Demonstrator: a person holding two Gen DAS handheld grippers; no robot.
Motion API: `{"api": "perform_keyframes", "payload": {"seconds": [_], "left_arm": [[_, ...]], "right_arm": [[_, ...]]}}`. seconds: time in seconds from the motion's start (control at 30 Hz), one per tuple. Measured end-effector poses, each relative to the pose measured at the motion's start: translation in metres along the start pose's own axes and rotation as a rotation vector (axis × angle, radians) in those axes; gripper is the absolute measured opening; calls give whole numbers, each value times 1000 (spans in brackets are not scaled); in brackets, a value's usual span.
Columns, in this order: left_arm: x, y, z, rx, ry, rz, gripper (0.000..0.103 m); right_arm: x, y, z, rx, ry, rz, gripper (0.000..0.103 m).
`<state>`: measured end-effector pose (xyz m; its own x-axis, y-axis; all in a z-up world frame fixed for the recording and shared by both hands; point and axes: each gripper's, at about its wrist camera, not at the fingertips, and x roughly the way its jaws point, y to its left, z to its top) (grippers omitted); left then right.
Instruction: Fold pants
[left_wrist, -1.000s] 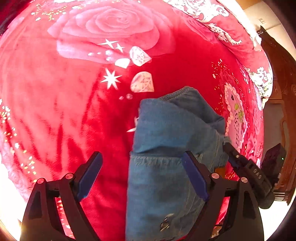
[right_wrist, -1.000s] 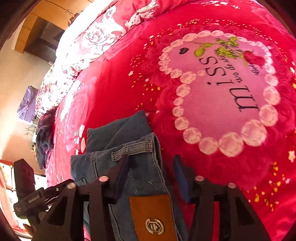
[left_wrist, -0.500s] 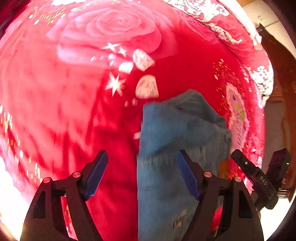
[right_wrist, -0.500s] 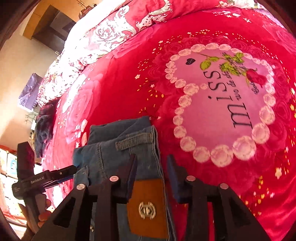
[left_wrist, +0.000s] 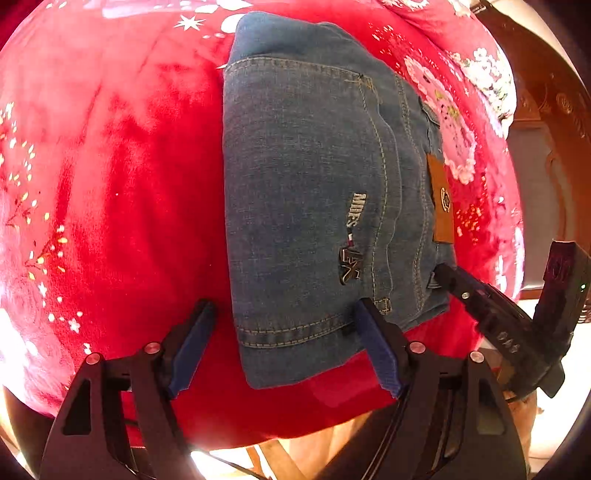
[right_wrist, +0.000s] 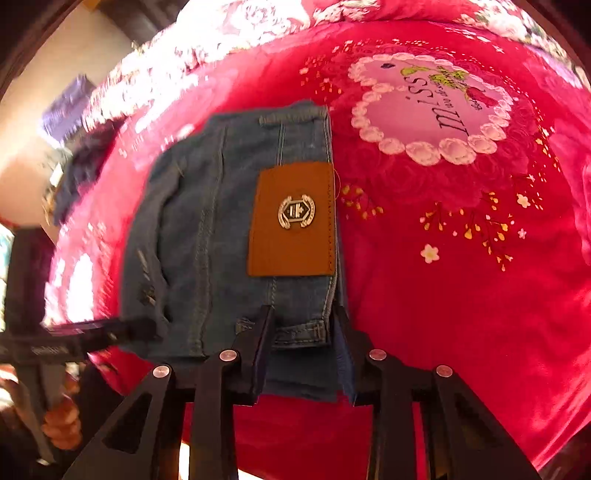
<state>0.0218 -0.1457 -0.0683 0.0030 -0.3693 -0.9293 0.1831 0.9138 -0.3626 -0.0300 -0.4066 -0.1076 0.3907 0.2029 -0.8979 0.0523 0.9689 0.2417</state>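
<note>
On the bed: red floral blanket (left_wrist: 110, 177) spread beneath everything.
Jeans (left_wrist: 314, 177): folded into a compact stack near the blanket's front edge, leather patch (right_wrist: 291, 218) facing up.
Left gripper (left_wrist: 284, 347): fingers wide apart, straddling the stack's near corner, gripping nothing.
Right gripper (right_wrist: 301, 350): fingers narrow, seemingly pinching the waistband corner.
Step, likely: squaring the finished fold; best done by releasing gently, without dragging layers askew.

Folded blue jeans (left_wrist: 314, 192) lie on a bed's red floral blanket (left_wrist: 110, 184).
</note>
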Motion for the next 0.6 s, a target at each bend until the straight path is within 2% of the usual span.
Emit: {"api": "perform_keyframes", "payload": {"seconds": [0.07, 0.17, 0.27, 0.47, 0.6], "left_arm": [[-10, -6, -3, 17, -12, 16, 77], [-28, -11, -8, 43, -78, 39, 77], [-40, -10, -17, 72, -138, 71, 77], [-42, -12, -11, 72, -148, 100, 77], [-43, -12, -9, 74, -167, 144, 77]], "right_arm": [[-3, -6, 1, 39, -4, 3, 36], [-22, -17, 1, 150, -37, 105, 39], [-35, -25, 0, 199, -64, 143, 39], [-48, -35, 1, 296, -84, 186, 53], [-48, -36, 11, 316, -82, 177, 62]]}}
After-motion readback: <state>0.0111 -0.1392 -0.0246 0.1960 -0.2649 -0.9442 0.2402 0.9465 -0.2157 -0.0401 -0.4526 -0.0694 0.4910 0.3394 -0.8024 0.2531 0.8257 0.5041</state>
